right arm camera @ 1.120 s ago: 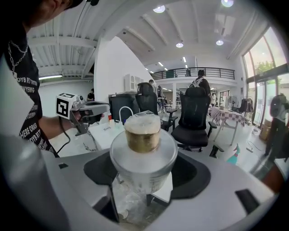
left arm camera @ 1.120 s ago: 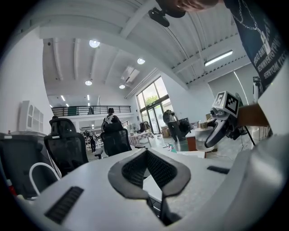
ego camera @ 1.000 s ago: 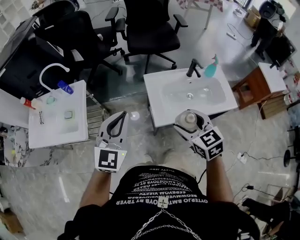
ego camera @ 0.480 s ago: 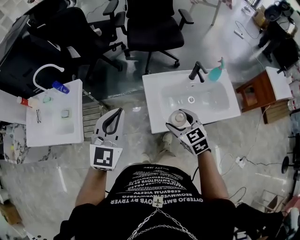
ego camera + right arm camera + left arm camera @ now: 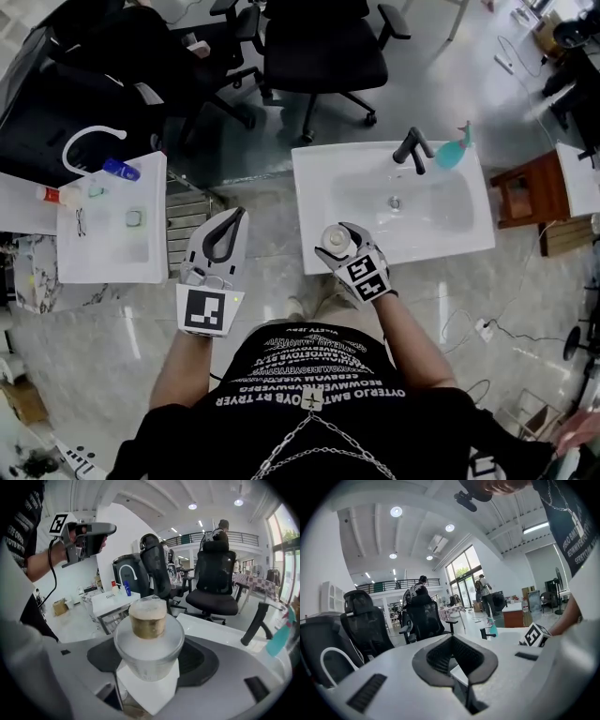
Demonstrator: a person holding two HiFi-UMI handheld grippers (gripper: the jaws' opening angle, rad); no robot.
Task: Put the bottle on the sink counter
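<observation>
Right tool (image 5: 337,246) grips the bottle (image 5: 149,639) over the sink counter (image 5: 323,178); left tool (image 5: 239,217) closed, empty.

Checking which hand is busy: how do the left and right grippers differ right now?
The right gripper is clamped on a frosted bottle with a tan cap; the left gripper holds nothing, its jaws together. The right gripper hovers at the near edge of the sink counter; the left gripper hangs over the floor beside it. Both are white.
</observation>
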